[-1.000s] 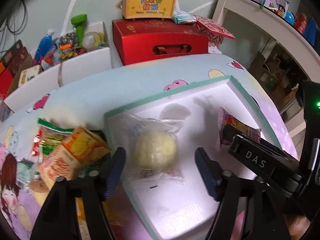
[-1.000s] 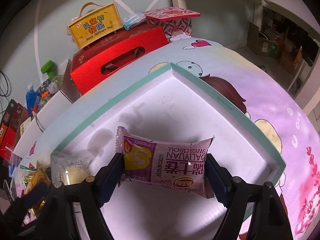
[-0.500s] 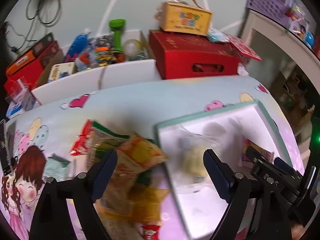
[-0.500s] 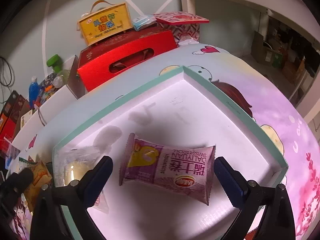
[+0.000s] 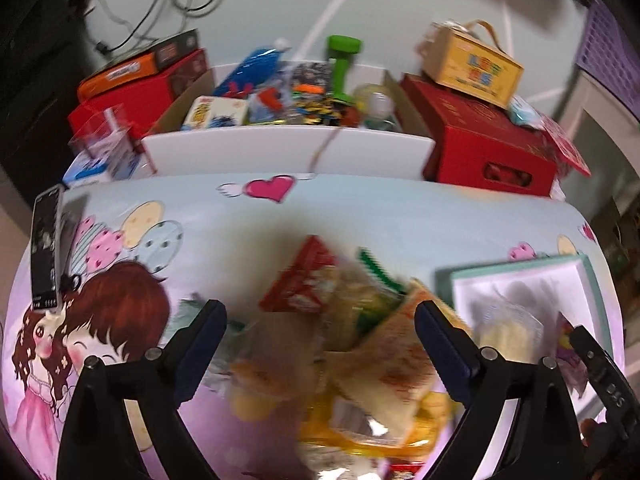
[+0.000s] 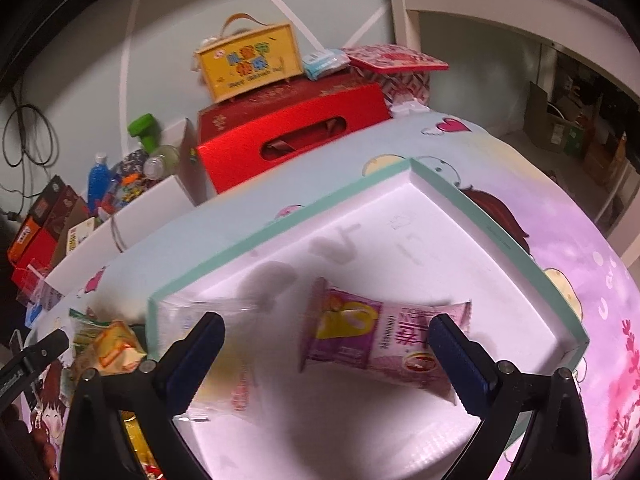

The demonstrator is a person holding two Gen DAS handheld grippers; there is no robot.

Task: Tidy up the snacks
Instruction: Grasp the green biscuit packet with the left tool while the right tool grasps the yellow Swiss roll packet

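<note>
Snacks are partly sorted: two packs, a purple Swiss roll (image 6: 384, 340) and a clear-wrapped bun (image 6: 224, 376), lie in the white tray (image 6: 492, 236), while a pile (image 5: 352, 344) waits on the table beside it, and both the left gripper (image 5: 320, 332) and the right gripper (image 6: 326, 344) hang spread wide, holding nothing.

Most of the print here is blurred. The black tongs (image 5: 608, 390) poking in at four o'clock of the left wrist view carry white letters that look like "DSS". The yellow handled box (image 6: 250, 64) on the red box (image 6: 296, 136) bears large Chinese characters over a small English line too smeared to read. The purple snack packet (image 6: 384, 344) shows pink Chinese characters, upside down
</note>
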